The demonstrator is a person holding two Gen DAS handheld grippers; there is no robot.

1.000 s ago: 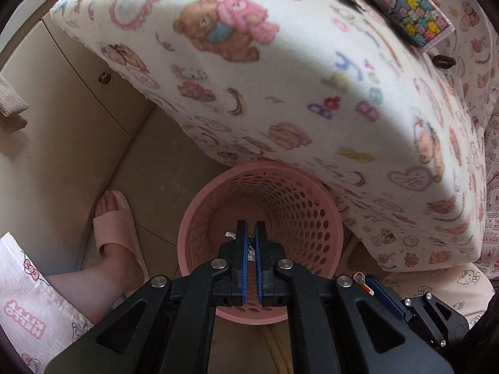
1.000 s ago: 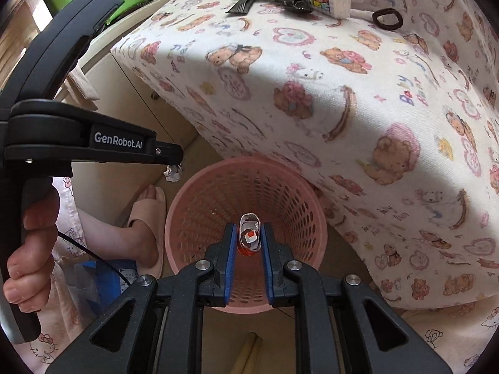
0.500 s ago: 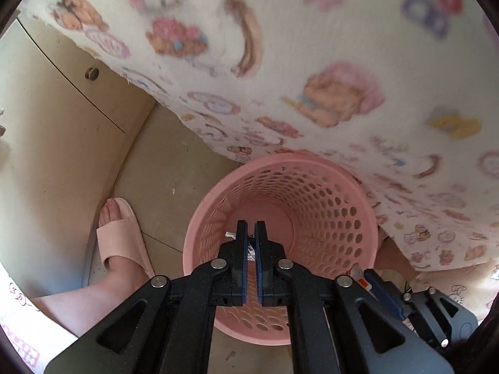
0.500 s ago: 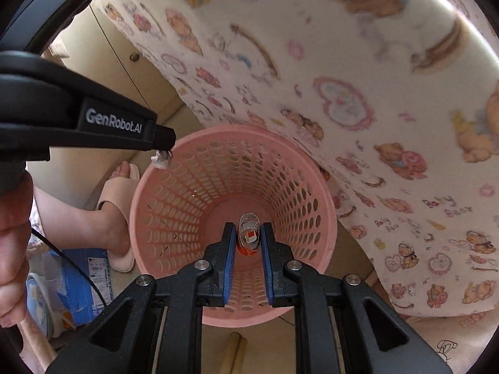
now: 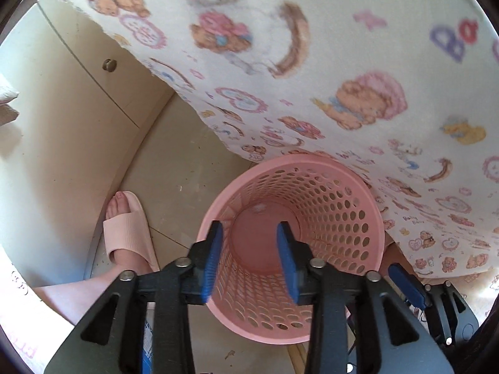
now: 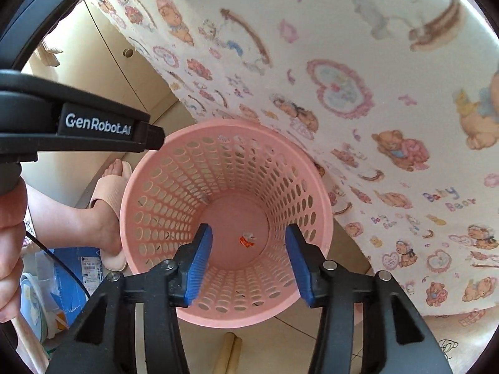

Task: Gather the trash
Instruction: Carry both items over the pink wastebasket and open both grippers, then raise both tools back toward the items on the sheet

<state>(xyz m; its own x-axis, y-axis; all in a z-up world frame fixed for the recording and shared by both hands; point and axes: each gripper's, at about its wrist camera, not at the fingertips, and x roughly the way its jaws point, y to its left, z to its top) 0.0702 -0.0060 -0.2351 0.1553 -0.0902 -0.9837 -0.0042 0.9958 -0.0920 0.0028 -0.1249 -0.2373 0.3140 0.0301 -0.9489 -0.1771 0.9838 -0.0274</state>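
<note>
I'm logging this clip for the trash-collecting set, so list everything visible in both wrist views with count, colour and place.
Basket: one, pink, perforated, on the floor below both grippers.
Wrapper scrap: one, red and white, on the basket's bottom.
Cloth: one, cream with bear prints, hanging behind the basket.
Cabinet: one, beige, left, with a round knob.
Box: one, blue, on the floor at left.
Slipper: one, pale pink, on a foot left of the basket.
Left gripper: black with blue pads, opening, nothing between them.
Right gripper: same colours, opening, empty.
Hand: holding the left gripper's handle.
</note>
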